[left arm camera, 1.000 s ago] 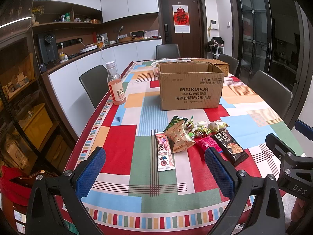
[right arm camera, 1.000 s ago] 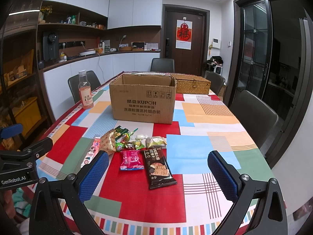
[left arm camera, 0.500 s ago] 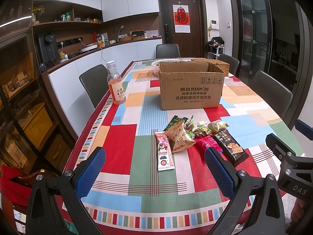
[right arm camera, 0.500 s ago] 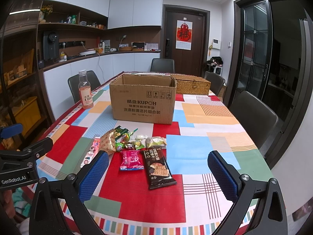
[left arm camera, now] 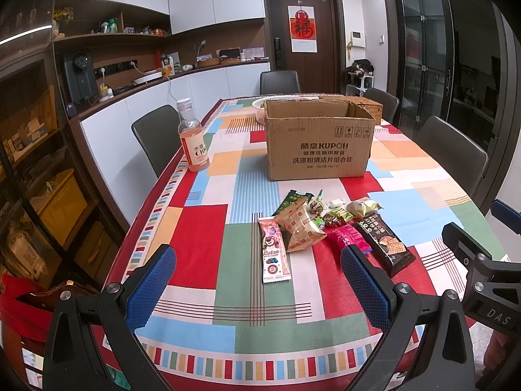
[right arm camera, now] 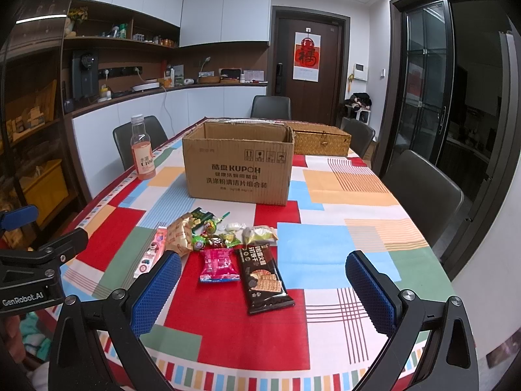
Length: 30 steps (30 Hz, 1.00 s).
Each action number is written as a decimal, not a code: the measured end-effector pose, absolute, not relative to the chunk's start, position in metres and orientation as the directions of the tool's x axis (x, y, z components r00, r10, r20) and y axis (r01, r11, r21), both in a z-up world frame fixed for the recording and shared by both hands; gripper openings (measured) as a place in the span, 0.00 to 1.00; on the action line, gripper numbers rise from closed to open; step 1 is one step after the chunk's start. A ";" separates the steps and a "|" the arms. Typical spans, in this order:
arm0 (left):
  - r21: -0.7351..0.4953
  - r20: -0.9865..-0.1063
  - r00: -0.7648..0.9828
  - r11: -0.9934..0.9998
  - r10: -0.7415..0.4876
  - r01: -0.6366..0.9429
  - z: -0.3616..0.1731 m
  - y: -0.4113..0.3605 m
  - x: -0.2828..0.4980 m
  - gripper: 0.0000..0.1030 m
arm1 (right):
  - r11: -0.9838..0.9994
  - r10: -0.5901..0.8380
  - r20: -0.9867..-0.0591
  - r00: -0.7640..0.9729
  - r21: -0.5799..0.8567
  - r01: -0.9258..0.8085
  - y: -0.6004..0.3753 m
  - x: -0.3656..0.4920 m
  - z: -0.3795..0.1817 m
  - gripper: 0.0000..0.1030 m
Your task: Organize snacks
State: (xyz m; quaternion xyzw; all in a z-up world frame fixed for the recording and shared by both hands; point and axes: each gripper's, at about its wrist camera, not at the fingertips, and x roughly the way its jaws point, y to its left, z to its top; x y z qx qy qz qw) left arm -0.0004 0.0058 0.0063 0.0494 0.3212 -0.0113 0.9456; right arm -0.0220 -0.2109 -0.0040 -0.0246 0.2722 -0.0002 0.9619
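Several snack packs lie in a loose heap on the patchwork tablecloth (left arm camera: pixel 202 234): a pink bear-print bar (left arm camera: pixel 274 250), a tan biscuit pack (left arm camera: pixel 299 226), a magenta packet (right arm camera: pixel 217 265), a dark cookie pack (right arm camera: pixel 263 280) and small wrapped candies (right arm camera: pixel 215 239). Behind them stands an open cardboard box (left arm camera: pixel 317 145), also in the right wrist view (right arm camera: pixel 237 171). My left gripper (left arm camera: pixel 257 280) hovers open over the near table edge, just short of the bar. My right gripper (right arm camera: pixel 263 288) hangs open too, with the dark cookie pack showing between its blue pads.
A pink drink bottle (left arm camera: pixel 193 137) stands near the left table edge. A wicker basket (right arm camera: pixel 320 138) and a white bowl (left arm camera: pixel 259 106) sit behind the box. Dark chairs (right arm camera: pixel 423 192) ring the table. A counter with cupboards runs along the left wall.
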 end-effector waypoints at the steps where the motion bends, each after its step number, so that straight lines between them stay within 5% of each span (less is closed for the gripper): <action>1: 0.085 -0.611 0.791 0.995 0.010 0.053 0.004 0.006 0.001 1.00 | 0.999 -0.014 -0.526 0.850 -0.048 -0.013 -0.211 -0.020 -0.006 0.99; 14: 0.054 -0.655 0.756 0.995 -0.028 0.084 -0.010 0.007 0.025 0.94 | 0.997 0.020 -0.586 0.810 -0.048 -0.059 -0.204 0.004 -0.022 0.97; 30: -0.008 -0.716 0.682 0.979 -0.149 0.205 -0.041 0.003 0.088 0.66 | 0.975 0.177 -0.704 0.688 0.030 -0.221 -0.182 0.080 -0.065 0.68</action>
